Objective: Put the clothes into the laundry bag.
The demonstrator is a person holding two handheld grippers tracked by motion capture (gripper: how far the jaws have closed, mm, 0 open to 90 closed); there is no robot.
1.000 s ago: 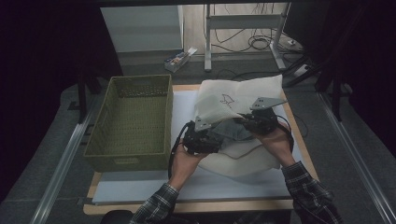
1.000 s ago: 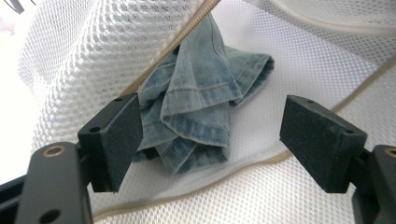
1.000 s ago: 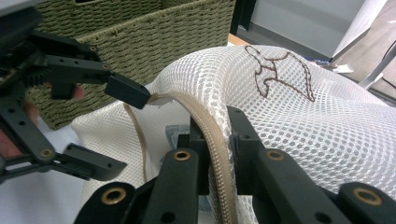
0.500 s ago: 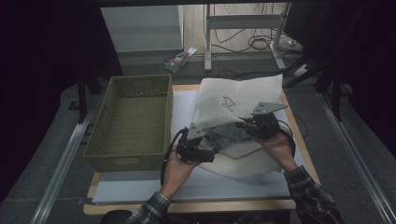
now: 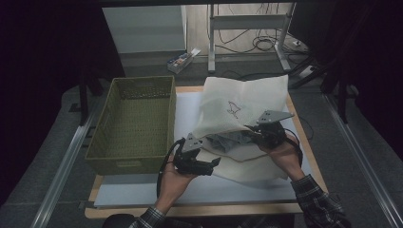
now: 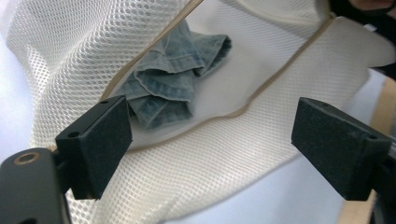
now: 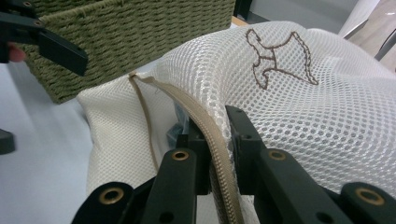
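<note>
Right gripper clamps the zipper edge of the mesh laundry bag, lifting its upper flap. Left gripper has jaws spread, empty, at the bag's near-left. Denim garment lies inside. Green basket sits left.

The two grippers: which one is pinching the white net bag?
The right gripper. Its jaws are shut on the zipper edge of the white mesh bag, lifting it. The left gripper is wide open and holds nothing.
</note>
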